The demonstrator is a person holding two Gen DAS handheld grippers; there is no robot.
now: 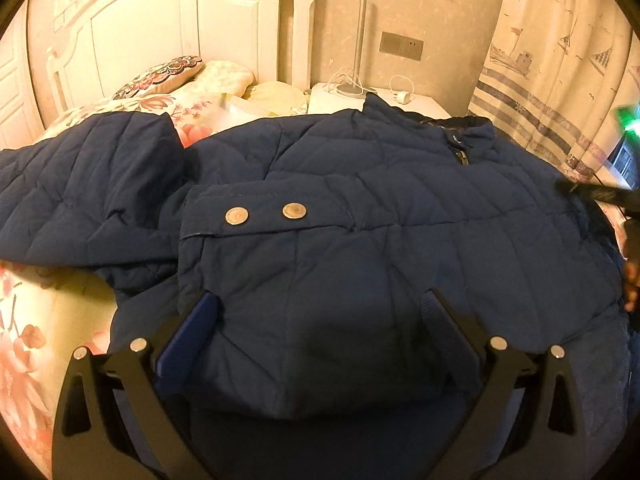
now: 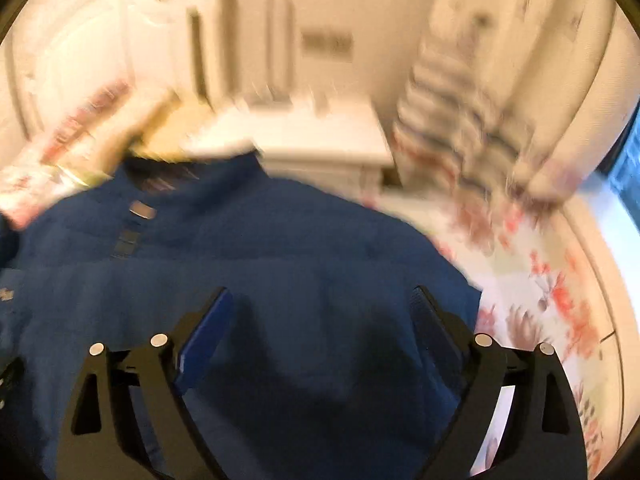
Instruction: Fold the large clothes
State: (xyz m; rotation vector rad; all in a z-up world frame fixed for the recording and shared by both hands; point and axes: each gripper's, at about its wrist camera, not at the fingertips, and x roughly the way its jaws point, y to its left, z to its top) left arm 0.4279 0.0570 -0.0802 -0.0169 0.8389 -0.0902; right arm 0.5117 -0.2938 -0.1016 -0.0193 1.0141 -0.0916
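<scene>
A large navy quilted jacket (image 1: 360, 184) lies spread on the bed, collar and zipper toward the far right. One sleeve (image 1: 80, 188) stretches out to the left. The other sleeve, its cuff bearing two metal snaps (image 1: 266, 213), is folded across the body. My left gripper (image 1: 320, 308) is open, its fingers either side of that folded sleeve. My right gripper (image 2: 322, 300) is open over the jacket's right part (image 2: 280, 240); this view is motion-blurred. It also shows as a dark shape at the right edge of the left wrist view (image 1: 592, 194).
The bed has a floral cover (image 1: 32, 320) and pillows (image 1: 168, 72) against a white headboard (image 1: 180, 20). A white nightstand (image 1: 380, 100) with a lamp pole and charger stands behind the jacket. A curtain (image 1: 560, 60) hangs at right.
</scene>
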